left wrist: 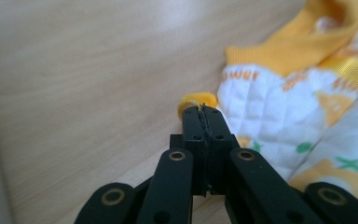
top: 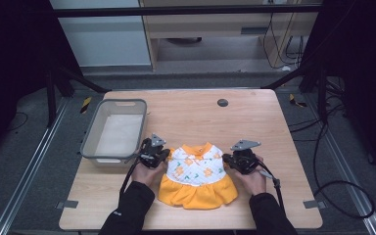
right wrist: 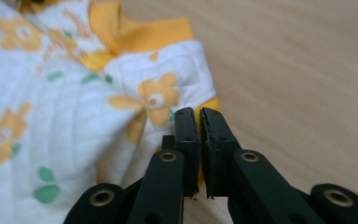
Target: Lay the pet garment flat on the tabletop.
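Forearms in from the near edge, wrists low. Left gripper [top: 160, 155] pinching the orange sleeve hem of the small dress [top: 198, 174]; right gripper [top: 230, 159] clamped on the opposite sleeve edge. Dress flat near the table's [top: 254, 117] front edge, between the hands. Grey bin [top: 115, 131] just left, bare wood beyond.

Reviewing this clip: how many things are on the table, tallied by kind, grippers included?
Dress: 1
Grey basket: 1
Hand-held grippers, left hand-held gripper and right hand-held gripper, each shut on the dress: 2
Total: 4
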A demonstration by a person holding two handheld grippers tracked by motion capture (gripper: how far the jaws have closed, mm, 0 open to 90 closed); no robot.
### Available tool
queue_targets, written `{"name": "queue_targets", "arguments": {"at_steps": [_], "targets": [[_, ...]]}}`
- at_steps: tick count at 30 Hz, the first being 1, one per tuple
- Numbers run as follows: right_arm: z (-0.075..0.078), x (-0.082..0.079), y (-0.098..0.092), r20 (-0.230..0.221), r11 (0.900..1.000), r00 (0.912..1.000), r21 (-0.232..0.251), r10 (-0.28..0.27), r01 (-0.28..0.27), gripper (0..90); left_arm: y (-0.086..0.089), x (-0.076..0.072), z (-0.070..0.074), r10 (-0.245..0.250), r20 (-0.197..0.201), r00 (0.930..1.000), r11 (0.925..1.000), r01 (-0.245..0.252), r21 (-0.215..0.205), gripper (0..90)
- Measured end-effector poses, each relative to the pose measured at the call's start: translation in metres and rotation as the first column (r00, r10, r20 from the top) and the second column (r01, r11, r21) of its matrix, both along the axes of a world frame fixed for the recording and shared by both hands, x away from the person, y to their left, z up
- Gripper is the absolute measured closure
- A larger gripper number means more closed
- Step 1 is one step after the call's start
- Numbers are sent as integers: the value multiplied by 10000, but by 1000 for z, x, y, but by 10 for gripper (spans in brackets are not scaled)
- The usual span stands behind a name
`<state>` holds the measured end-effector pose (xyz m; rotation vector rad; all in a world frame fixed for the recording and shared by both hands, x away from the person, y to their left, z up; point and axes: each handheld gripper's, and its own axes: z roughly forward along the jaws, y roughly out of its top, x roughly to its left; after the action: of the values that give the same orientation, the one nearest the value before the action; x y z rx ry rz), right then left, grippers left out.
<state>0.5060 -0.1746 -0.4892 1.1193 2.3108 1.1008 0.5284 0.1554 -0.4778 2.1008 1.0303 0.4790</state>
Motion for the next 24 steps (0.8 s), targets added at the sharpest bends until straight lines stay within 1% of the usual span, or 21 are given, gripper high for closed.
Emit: {"name": "queue_targets", "arguments": {"at_steps": [1,2,4,6,7,8,9,10,11,12,13,14,15,16,17,18,19,20,21,22,24], "targets": [[0,0,0,0,10000,10000,0,0,0,858,0,0,0,0,0,10000,10000,0,0,895],[15,-5,-3,694,9995,9976,304,-13,-8,856,4,-6,16,-64,531,9986,9996,79,-273,895],[29,-10,-4,1344,9993,9909,359,-13,-35,854,6,-12,34,-172,1080,9940,9985,227,-495,895],[47,-16,-3,2105,9994,9776,317,66,-135,853,4,-18,54,-320,1672,9854,9967,440,-684,896],[52,-17,-2,2319,9993,9727,313,109,-187,853,3,-21,63,-357,2030,9785,9964,506,-687,896],[52,-17,-2,2319,9993,9727,313,109,-187,853,3,-21,63,-357,2030,9785,9964,506,-687,896],[59,-17,-1,2556,9992,9667,333,132,-224,853,0,-23,75,-382,2402,9700,9959,567,-705,896],[73,-15,0,3071,9988,9517,471,-30,-121,852,-3,-23,90,-335,2936,9553,9967,538,-612,895],[77,-13,1,3246,9986,9457,534,-171,-3,853,-6,-21,97,-230,3325,9428,9978,422,-506,895],[83,-9,0,3456,9978,9374,627,-437,234,853,-8,-17,103,-20,3465,9380,9987,196,-473,893],[83,-9,0,3456,9978,9374,627,-437,234,853,-8,-17,103,-20,3465,9380,9987,196,-473,890],[88,-3,0,3684,9954,9260,762,-821,580,849,-10,-8,108,271,3605,9324,9985,-80,-544,890],[92,5,1,3896,9912,9123,871,-1264,1002,838,-12,0,110,578,3490,9353,9975,-395,-593,881],[94,13,1,4102,9876,8987,863,-1552,1311,771,-15,9,109,1016,3459,9328,9945,-861,-599,789],[95,20,3,4316,9855,8862,573,-1688,1598,681,-16,17,107,1376,3331,9328,9904,-1261,-561,665],[94,28,5,4372,9853,8856,79,-1569,1706,623,-16,22,105,1580,3075,9383,9874,-1476,-571,556],[92,32,7,4317,9822,8890,-332,-1525,1846,596,-15,25,102,1762,2757,9450,9836,-1583,-861,508],[91,34,7,4244,9811,8931,-487,-1493,1872,587,-12,26,100,1862,2406,9526,9799,-1620,-1168,482],[89,32,6,4100,9848,9013,-372,-1396,1695,579,-9,25,97,1795,2224,9583,9776,-1485,-1495,463],[89,32,6,4100,9848,9013,-372,-1396,1695,579,-9,25,97,1795,2224,9583,9776,-1485,-1495,457],[88,24,3,3751,9899,9191,-239,-1208,1398,546,-5,19,94,1666,2178,9617,9804,-1380,-1407,448]]}}
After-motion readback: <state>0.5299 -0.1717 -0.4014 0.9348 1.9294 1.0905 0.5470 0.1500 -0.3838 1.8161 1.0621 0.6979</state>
